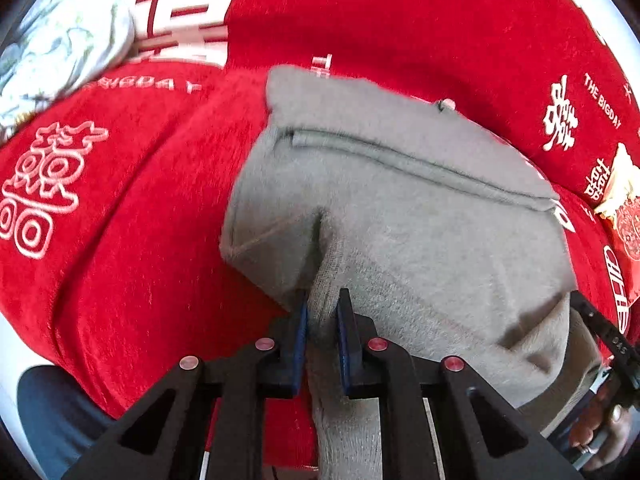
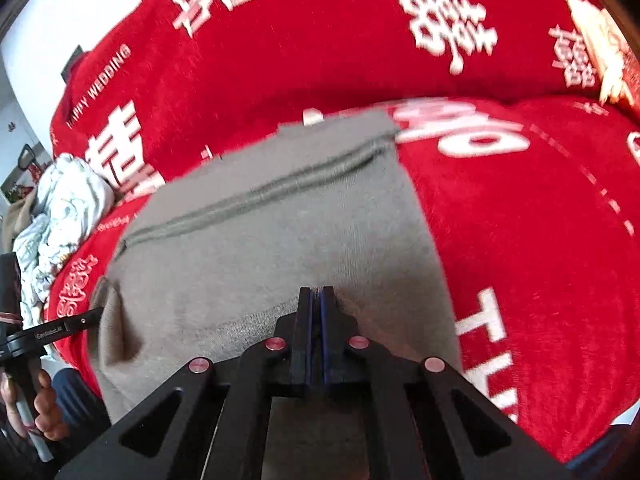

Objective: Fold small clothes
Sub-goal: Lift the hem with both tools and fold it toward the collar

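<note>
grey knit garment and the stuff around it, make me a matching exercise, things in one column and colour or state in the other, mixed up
Things:
1. grey knit garment
2. red plush blanket with white lettering
3. crumpled pale printed cloth
4. right gripper

States:
a. bunched at the far left edge
b. shut on the garment's near edge
c. spread underneath everything
d. pinched by both grippers

Pairs: 1-d, 2-c, 3-a, 4-b

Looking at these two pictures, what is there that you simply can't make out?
- What the grey garment is: both views, near edge hidden behind the hand-held grippers, left and right.
- Crumpled pale cloth: left wrist view, cut by the frame edge.
- Gold-and-red packet: left wrist view, cut by the edge, print too small.
- Blanket lettering: right wrist view, blurred.
</note>
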The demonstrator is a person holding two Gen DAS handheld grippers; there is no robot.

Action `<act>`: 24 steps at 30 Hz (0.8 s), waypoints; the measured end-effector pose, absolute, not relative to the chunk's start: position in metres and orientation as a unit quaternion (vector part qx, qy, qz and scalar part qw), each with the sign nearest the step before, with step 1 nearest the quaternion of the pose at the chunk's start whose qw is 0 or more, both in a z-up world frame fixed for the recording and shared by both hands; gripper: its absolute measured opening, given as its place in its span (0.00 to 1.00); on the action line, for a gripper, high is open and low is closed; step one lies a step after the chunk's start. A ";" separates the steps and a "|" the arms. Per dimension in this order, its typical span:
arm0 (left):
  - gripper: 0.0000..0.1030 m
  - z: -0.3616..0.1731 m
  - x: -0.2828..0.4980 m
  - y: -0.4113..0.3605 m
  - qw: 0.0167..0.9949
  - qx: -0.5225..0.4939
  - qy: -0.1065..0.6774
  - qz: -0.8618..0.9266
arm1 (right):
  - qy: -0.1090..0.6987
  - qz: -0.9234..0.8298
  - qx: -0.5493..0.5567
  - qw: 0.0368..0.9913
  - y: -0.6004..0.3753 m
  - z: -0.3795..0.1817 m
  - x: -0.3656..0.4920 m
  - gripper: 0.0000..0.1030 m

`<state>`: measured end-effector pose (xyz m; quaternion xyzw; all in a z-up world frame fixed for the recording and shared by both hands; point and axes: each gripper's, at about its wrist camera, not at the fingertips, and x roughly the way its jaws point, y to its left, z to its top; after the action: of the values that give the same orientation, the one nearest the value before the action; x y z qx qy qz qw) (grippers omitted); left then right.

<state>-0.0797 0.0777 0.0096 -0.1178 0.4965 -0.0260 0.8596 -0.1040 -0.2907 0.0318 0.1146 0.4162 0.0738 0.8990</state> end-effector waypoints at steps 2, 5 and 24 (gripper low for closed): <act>0.15 0.013 -0.090 0.084 0.859 -0.130 0.495 -0.032 | 0.417 0.080 0.123 0.897 -0.295 0.031 -0.107 0.07; 0.72 0.009 -0.106 0.091 0.839 -0.161 0.518 -0.053 | 0.410 0.100 0.151 0.894 -0.307 0.038 -0.117 0.40; 0.94 -0.015 -0.158 0.068 0.829 -0.158 0.531 -0.071 | 0.428 0.154 0.000 0.891 -0.274 0.038 -0.208 0.72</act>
<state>-0.1584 0.0677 -0.0150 -0.1576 0.5314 -0.0715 0.8292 -0.2079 -0.2741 0.0378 0.0005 0.4276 0.1544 0.8907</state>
